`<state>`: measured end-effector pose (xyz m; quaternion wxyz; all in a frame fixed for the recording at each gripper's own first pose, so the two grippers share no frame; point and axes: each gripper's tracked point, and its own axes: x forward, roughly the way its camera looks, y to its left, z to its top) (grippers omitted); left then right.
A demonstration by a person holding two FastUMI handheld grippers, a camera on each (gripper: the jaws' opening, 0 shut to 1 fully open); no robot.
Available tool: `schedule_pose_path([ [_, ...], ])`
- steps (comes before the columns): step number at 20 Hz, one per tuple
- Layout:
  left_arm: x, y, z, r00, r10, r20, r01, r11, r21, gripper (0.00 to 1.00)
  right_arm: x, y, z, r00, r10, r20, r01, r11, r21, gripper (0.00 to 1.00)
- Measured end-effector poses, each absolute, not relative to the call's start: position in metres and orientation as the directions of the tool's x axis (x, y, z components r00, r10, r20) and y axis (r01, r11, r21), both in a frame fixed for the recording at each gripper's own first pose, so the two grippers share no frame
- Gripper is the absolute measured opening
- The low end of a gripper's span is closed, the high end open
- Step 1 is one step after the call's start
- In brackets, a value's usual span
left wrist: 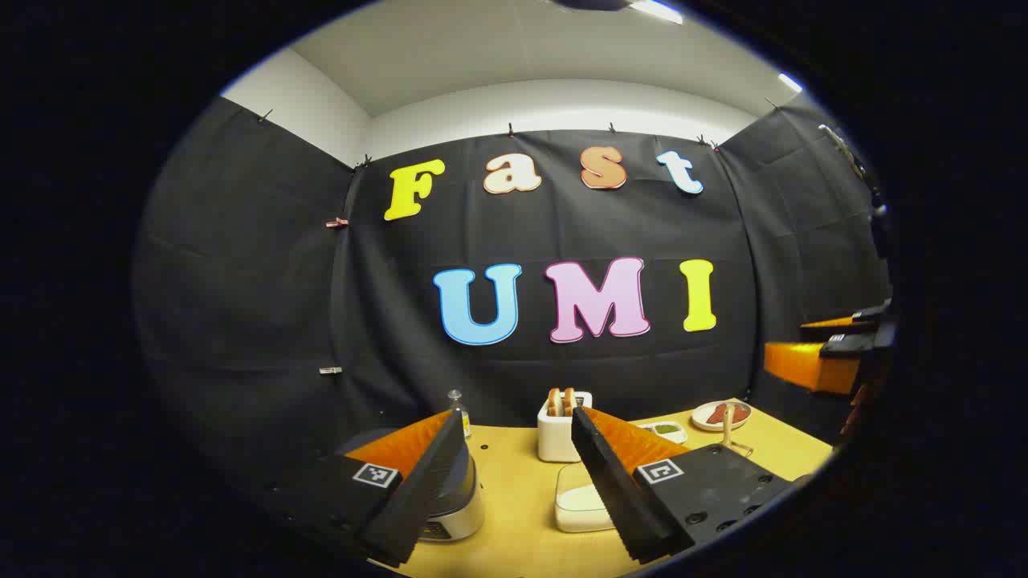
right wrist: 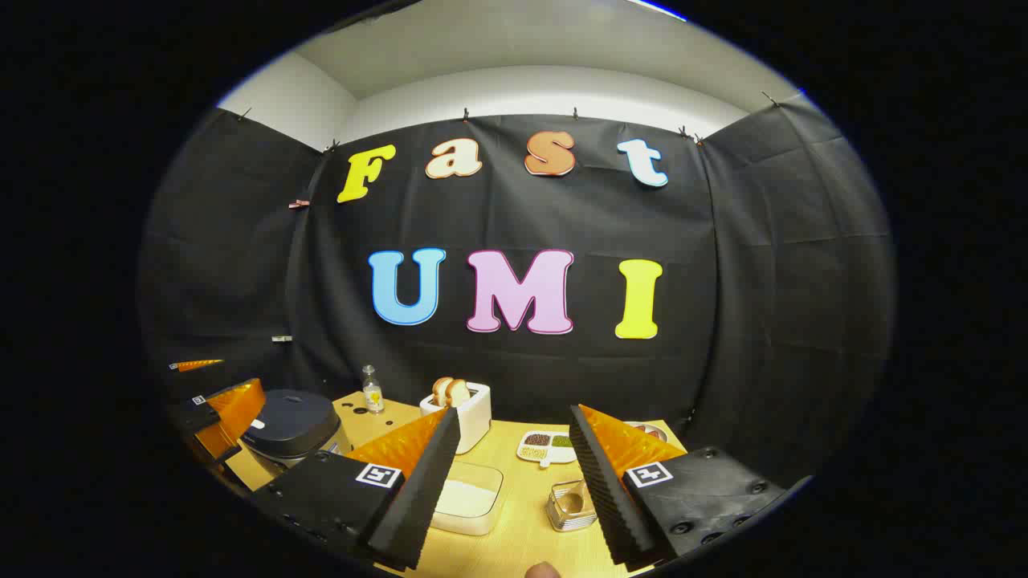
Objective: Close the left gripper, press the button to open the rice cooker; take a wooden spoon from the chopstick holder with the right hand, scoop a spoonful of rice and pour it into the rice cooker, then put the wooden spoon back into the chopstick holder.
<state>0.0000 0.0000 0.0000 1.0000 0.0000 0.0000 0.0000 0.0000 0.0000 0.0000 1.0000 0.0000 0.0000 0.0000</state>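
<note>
The rice cooker (right wrist: 293, 429), lid down, sits at the tabletop's (right wrist: 514, 538) left end. A toaster (right wrist: 470, 417) with bread stands right of it, a small bottle (right wrist: 371, 391) between them at the back. The rice tray (right wrist: 466, 498) lies in front of the toaster, the chopstick holder (right wrist: 569, 506) further right (spoon hard to make out). Left gripper (left wrist: 514, 490) and right gripper (right wrist: 514, 490) hover with fingers apart, empty.

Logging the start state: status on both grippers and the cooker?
Left gripper open, right gripper open, both empty. Rice cooker lid down. Chopstick holder ahead of right gripper, path clear.
</note>
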Motion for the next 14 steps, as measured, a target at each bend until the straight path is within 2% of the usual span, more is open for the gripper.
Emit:
schedule_pose_path([
  [7, 0.01, 0.029, -0.009, 1.0, 0.008, -0.006, -0.008, 1.0, 0.005, 0.87, 0.005, 0.037, -0.013, 0.997, 0.077, -0.027, -0.079, 0.995, -0.053, 0.86],
  [14, 0.013, 0.037, -0.011, 1.0, -0.005, -0.005, 0.005, 1.0, -0.014, 0.86, 0.007, 0.048, -0.017, 0.996, 0.078, -0.04, -0.081, 0.994, -0.069, 0.86],
])
